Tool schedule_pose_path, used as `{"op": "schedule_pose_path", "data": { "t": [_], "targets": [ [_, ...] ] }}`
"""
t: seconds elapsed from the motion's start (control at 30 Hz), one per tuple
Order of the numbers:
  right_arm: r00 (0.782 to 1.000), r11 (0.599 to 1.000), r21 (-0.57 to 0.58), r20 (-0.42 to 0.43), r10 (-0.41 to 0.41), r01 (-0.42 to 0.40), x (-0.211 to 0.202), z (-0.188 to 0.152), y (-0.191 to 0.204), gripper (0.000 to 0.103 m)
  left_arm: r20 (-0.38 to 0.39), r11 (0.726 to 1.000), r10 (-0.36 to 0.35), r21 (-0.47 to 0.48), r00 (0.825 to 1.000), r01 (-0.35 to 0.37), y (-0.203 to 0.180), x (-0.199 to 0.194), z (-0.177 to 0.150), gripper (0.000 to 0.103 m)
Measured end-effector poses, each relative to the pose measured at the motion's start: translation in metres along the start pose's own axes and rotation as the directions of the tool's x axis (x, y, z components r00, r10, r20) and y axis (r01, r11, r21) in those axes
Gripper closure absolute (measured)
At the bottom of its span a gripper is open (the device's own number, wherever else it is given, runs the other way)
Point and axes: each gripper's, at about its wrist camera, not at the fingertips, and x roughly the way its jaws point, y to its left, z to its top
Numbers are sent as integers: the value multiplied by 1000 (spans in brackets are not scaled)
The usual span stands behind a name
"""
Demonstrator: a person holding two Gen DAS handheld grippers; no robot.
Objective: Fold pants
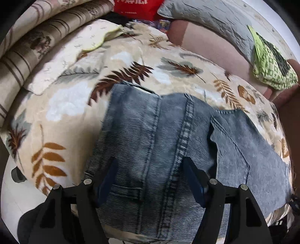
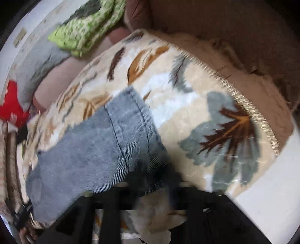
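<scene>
Two claws hang released over the pants [image 1: 159, 140] on the blanket [image 1: 65, 112]: left claw [image 1: 150, 176] straddles the denim, right claw [image 2: 148, 180] overhangs its hem; a shallow pinch could drag layers apart.

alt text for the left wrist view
Open left gripper hovers over folded grey-blue jeans lying on a leaf-print blanket. Striped bedding, a red bag and a green cloth lie behind.

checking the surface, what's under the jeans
The jeans lie on a leaf-print blanket that shows all around them. What sits beneath the blanket is covered.
</scene>
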Motion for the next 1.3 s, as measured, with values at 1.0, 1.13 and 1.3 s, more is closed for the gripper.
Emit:
{"op": "schedule_pose_path", "data": {
  "t": [1.0, 1.13, 1.3],
  "targets": [
    [918, 564, -727, -352, 183, -391, 136, -24, 435, 48, 74, 983, 87, 155, 993, -98, -26, 32, 7, 11],
    [891, 524, -743, -447, 72, -415, 171, -45, 446, 94, 67, 986, 78, 144, 995, -87, -21, 36, 11, 11],
    [923, 538, -764, -379, 74, -357, 170, -39, 446, 100, 61, 987, 75, 140, 995, -83, -22, 35, 11, 9]
  ]
}}
